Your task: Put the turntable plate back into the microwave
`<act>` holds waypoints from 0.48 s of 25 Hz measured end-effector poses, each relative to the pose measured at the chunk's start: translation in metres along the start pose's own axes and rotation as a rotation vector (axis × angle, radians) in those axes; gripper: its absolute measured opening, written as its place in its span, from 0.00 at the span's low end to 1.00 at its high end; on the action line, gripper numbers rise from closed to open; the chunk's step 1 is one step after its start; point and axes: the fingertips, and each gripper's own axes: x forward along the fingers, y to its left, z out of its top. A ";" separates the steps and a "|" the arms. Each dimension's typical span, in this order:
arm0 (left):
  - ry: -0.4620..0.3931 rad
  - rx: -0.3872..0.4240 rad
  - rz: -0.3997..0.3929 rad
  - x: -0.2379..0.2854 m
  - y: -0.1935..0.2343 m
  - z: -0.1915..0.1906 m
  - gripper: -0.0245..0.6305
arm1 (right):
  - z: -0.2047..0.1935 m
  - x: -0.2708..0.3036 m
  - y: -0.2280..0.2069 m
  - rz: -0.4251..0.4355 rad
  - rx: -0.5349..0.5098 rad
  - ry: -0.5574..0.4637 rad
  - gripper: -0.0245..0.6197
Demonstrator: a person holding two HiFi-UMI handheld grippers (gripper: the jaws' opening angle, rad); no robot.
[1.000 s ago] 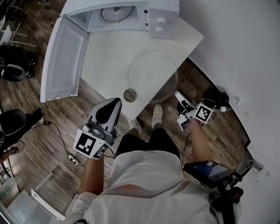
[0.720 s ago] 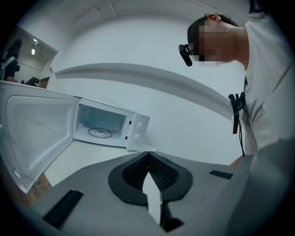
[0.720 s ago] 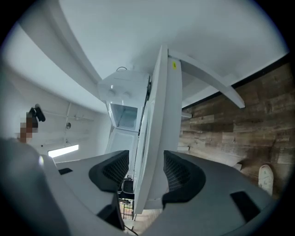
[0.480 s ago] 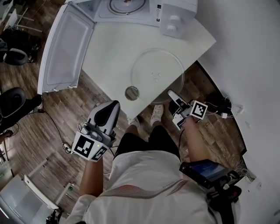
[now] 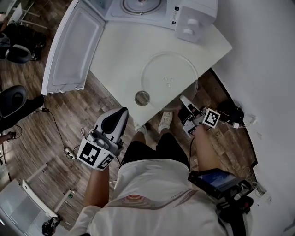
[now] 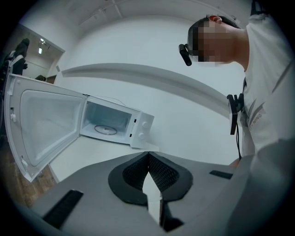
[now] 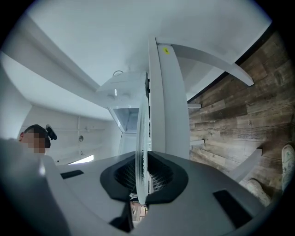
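Note:
The clear glass turntable plate [image 5: 169, 76] lies flat on the white table [image 5: 124, 60], its near rim hanging over the table's edge. My right gripper [image 5: 184, 100] is at that rim; its jaws have just been closing, and in the right gripper view the plate [image 7: 143, 138] stands edge-on between the pads, which are shut on it [image 7: 144, 166]. The microwave [image 5: 152, 11] stands at the table's far end with its door [image 5: 69, 50] swung wide open and a roller ring [image 5: 140, 5] inside. My left gripper [image 5: 122, 112] hangs off the table's near corner, shut and empty [image 6: 148, 156].
A small round metal piece [image 5: 142, 97] sits on the table near its front edge, left of the plate. A white wall runs along the right. Cables [image 5: 235, 117] lie on the wood floor by the wall. An office chair [image 5: 14, 99] stands at left.
My right gripper has moved in to the plate's overhanging rim, rolled, and closed on it. The left gripper has hardly shifted.

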 end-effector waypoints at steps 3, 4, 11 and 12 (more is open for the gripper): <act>0.002 0.001 -0.006 -0.002 0.000 -0.001 0.05 | 0.000 0.000 0.001 0.007 -0.005 -0.016 0.08; 0.001 -0.001 -0.008 -0.003 0.000 -0.001 0.05 | -0.001 0.000 0.002 0.010 -0.007 -0.023 0.08; -0.013 -0.003 -0.005 -0.009 0.010 0.001 0.05 | 0.002 0.001 0.011 0.011 -0.058 -0.072 0.08; -0.016 -0.005 -0.003 -0.010 0.012 0.001 0.05 | 0.002 0.002 0.014 0.014 -0.057 -0.079 0.08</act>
